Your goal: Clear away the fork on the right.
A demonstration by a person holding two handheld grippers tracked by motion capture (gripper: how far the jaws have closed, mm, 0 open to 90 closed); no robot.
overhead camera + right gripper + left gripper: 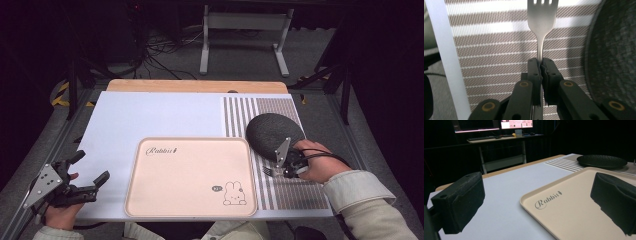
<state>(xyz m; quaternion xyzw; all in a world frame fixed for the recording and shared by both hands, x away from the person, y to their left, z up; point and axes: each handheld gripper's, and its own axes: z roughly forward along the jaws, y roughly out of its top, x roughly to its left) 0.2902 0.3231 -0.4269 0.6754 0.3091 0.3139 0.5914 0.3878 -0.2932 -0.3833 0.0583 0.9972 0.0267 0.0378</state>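
Observation:
A silver fork (541,22) is clamped by its handle in my right gripper (541,62), tines pointing away over the striped placemat (499,50). From above, that right gripper (280,171) sits on the placemat (295,190) just below the dark round plate (274,134), with the fork's tines (267,171) poking out to its left. A beige tray (190,175) with a rabbit drawing lies in the middle. My left gripper (90,167) hovers at the table's left front corner, jaws wide apart and empty. Its view looks across the tray (564,207) toward the plate (601,160).
A white mat (150,115) covers most of the table, with a wooden edge (197,86) at the far side. Beyond stand a desk frame (245,35) and cables on the floor. A desk with monitors (494,123) stands in the dark background.

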